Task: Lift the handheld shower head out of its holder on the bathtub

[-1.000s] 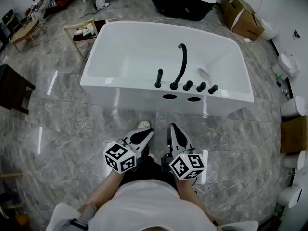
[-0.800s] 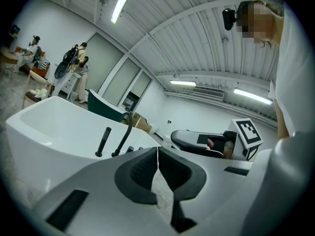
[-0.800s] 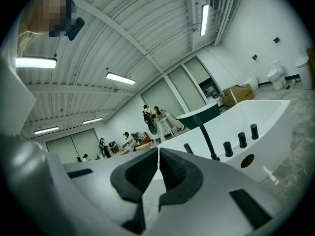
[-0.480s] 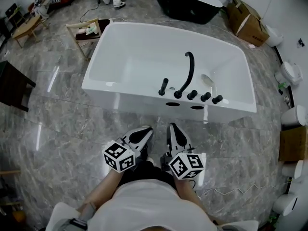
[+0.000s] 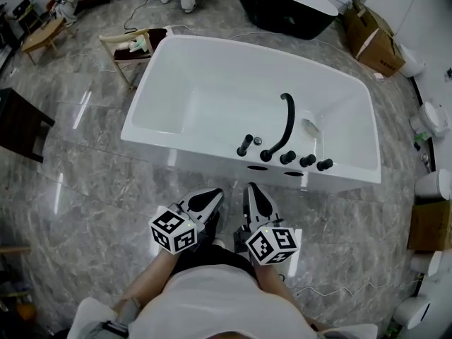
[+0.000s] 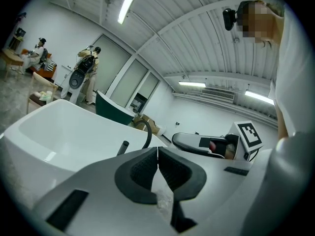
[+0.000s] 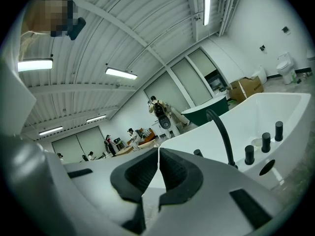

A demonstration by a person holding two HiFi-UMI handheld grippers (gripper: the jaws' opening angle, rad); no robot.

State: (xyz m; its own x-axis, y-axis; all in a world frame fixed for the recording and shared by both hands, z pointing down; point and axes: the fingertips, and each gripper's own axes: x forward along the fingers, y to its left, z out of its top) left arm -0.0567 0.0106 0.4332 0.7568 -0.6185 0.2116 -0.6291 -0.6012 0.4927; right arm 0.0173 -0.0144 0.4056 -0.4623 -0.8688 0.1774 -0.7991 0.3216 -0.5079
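Note:
The black handheld shower head [image 5: 244, 145] stands upright in its holder on the near rim of the white bathtub [image 5: 339, 182], just left of the curved black spout [image 5: 286, 122]. Three black knobs [image 5: 307, 160] line the rim to the spout's right. My left gripper [image 5: 215, 193] and right gripper [image 5: 251, 188] hang side by side over the floor, short of the tub, both shut and empty. The left gripper view shows the left gripper [image 6: 157, 149] with the shower head [image 6: 122, 147] beyond its closed tips. Past the right gripper [image 7: 158, 149] are the spout [image 7: 221, 132] and shower head [image 7: 198, 153].
A black bathtub [image 5: 286, 2] and cardboard boxes [image 5: 374, 41] stand behind the white tub. White toilets [image 5: 431, 119] line the right side. A wooden rack [image 5: 134, 48] sits at the tub's far left corner, a dark table [image 5: 18, 126] at the left. People stand far off.
The bathtub has drawn closer and lower in the head view as I moved toward it. Both grippers keep their place in the picture and stay shut.

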